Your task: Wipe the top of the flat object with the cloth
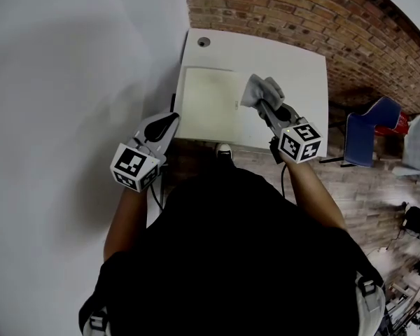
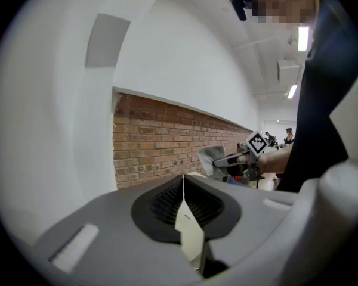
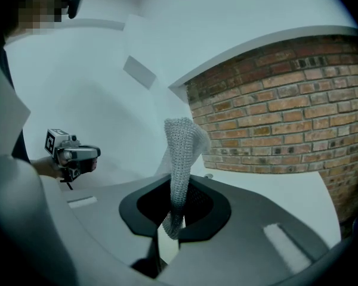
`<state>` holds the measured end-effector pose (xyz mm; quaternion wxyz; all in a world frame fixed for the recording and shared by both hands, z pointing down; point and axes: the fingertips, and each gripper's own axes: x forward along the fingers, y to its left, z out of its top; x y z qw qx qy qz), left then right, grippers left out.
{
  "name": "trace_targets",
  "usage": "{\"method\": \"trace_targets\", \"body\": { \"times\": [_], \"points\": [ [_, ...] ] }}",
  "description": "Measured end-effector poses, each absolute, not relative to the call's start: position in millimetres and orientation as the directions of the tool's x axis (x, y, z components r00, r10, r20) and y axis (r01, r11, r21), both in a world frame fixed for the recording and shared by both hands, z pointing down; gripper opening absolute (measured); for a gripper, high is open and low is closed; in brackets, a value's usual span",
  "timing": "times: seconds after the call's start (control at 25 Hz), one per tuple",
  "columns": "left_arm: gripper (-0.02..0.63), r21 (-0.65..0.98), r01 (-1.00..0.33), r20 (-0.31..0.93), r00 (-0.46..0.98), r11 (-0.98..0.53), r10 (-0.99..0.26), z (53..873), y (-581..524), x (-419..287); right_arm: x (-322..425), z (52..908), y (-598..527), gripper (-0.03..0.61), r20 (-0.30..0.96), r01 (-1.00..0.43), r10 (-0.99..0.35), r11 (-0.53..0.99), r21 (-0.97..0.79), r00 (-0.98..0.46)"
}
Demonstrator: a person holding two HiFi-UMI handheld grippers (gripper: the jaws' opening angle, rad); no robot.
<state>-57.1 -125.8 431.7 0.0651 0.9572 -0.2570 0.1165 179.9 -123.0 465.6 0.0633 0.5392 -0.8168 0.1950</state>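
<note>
A flat cream board (image 1: 206, 103) lies on the left part of a white table (image 1: 301, 68). My right gripper (image 1: 264, 107) hovers at the board's right edge, shut on a grey knitted cloth (image 1: 262, 89). In the right gripper view the cloth (image 3: 182, 154) stands up out of the closed jaws of the right gripper (image 3: 176, 210). My left gripper (image 1: 169, 121) is at the table's front left corner, beside the board, shut with nothing in it. In the left gripper view the tips of the left gripper (image 2: 183, 183) meet, and the cloth (image 2: 210, 157) shows far off.
The table stands in a corner, with a brick wall (image 1: 322, 19) behind and a white wall (image 1: 70, 82) to the left. A round cable hole (image 1: 204, 42) sits at the table's back left. A blue chair (image 1: 367, 135) stands on the floor to the right.
</note>
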Motion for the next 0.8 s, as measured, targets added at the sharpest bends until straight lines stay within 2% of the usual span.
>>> {"method": "trace_targets", "body": {
  "times": [0.8],
  "points": [
    [0.003,0.083,-0.518,0.258,0.836,-0.851,-0.484,431.3,-151.9,-50.6,218.9,428.4,-127.3,0.011,0.257,-0.94,-0.908,0.292,-0.176,-0.331]
  ]
}}
